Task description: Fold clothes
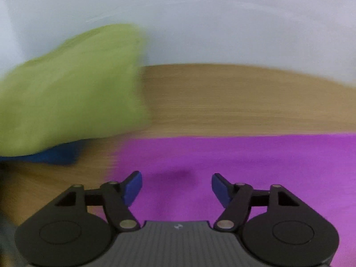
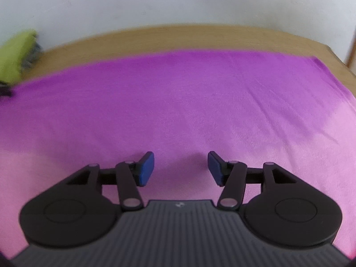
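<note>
- Your left gripper [image 1: 176, 185] stands wide with nothing between the pads, hanging over the near left part of the purple cloth [image 1: 255, 178].
- Your right gripper [image 2: 180, 169] is likewise spread and empty, above the middle of the same cloth [image 2: 178, 111], which lies flat across the wooden table [image 2: 178, 37].
- Judged step: reaching for a hem to start a fold. Take both grippers to matching points on one edge, pinch a single layer, and lift evenly so the cloth does not skew.
- The left edge of the cloth sits just ahead and left of your left gripper; the far edge runs straight near the table's back.
- A green folded piece [image 1: 66, 89] on a blue one [image 1: 55, 155] lies close to that left edge; keep clear of it.
- Bare table shows behind the cloth, and its far right corner [image 2: 316, 60] lies near the table's end.
</note>
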`<state>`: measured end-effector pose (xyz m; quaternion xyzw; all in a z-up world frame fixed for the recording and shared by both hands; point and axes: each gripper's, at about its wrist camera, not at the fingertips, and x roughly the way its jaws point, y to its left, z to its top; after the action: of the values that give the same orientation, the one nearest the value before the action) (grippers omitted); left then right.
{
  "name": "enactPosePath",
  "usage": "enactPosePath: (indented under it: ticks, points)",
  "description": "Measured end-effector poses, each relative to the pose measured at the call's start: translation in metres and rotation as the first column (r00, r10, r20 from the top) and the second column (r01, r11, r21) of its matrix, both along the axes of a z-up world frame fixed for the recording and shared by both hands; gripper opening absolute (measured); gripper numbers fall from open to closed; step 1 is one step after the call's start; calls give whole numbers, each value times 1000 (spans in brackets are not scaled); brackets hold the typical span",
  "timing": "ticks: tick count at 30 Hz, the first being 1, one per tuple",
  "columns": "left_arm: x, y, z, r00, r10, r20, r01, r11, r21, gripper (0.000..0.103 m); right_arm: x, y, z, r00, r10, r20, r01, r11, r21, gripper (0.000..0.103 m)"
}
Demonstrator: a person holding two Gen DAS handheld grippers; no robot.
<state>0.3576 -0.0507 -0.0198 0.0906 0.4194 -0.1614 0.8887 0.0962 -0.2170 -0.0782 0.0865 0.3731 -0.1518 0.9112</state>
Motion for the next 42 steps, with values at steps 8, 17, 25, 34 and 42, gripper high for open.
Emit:
enactPosePath:
  ticks: [8,17,25,34,42]
  points:
    - [-36,-96,-30,970,-244,-18,244,970,-3,83,84,15,-4,986,164,-19,-164,986,33,56]
    - [54,16,-34,997,31,72,-38,995,97,87,88,29,-12,976,217,-23,-217,976,-18,57]
    - [48,84,-4,996,48,74,-56,993,102,70,93,33,-13,983,184,-24,-185,982,-28,59]
    - [-79,89,-25,980,-175,-99,167,982,-83,76,59,102,12,912,409,-21,-408,912,55,59]
    - [-77,196,-30,997,63,-54,-61,997,36,87,39,122,-10,912,403,-76,-398,915,72,59]
